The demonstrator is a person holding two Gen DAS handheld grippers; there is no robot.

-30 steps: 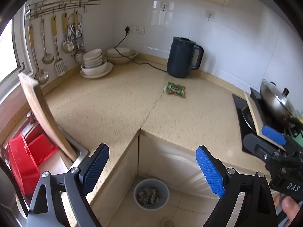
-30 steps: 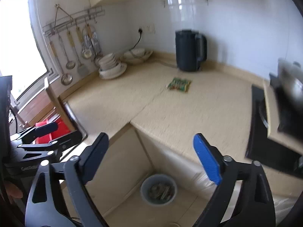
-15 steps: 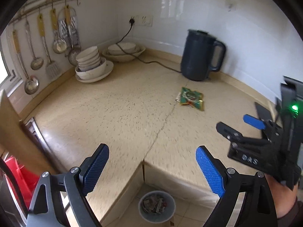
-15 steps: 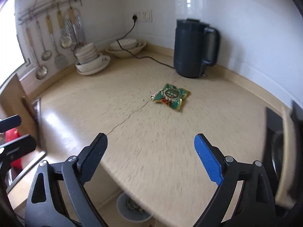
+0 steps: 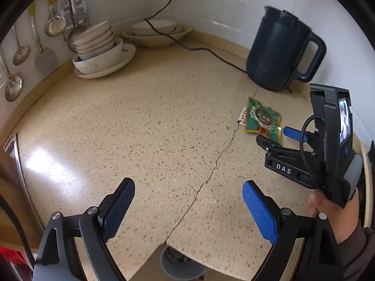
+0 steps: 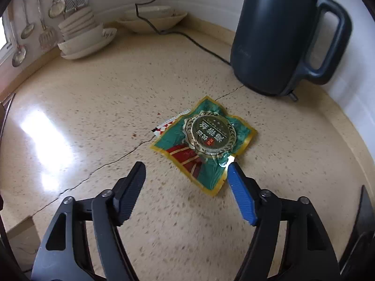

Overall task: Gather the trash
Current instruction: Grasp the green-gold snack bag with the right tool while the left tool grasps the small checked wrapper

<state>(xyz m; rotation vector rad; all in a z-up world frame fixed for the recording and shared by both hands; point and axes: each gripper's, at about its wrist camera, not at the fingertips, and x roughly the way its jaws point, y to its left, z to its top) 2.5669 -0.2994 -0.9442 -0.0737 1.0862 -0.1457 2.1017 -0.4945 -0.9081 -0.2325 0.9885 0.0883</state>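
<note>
My left hand-held gripper (image 5: 187,208) hangs wide open over bare counter (image 5: 145,126), nothing between its pads. My right hand-held gripper (image 6: 185,187) has just been closing but is still partly open; its blue pad (image 6: 240,195) sits at the near corner of the green snack wrapper (image 6: 206,140), gripping nothing. The wrapper lies flat just ahead of it. Beyond stands the dark kettle (image 6: 279,35); stacked bowls (image 6: 79,35) sit far left.
</note>
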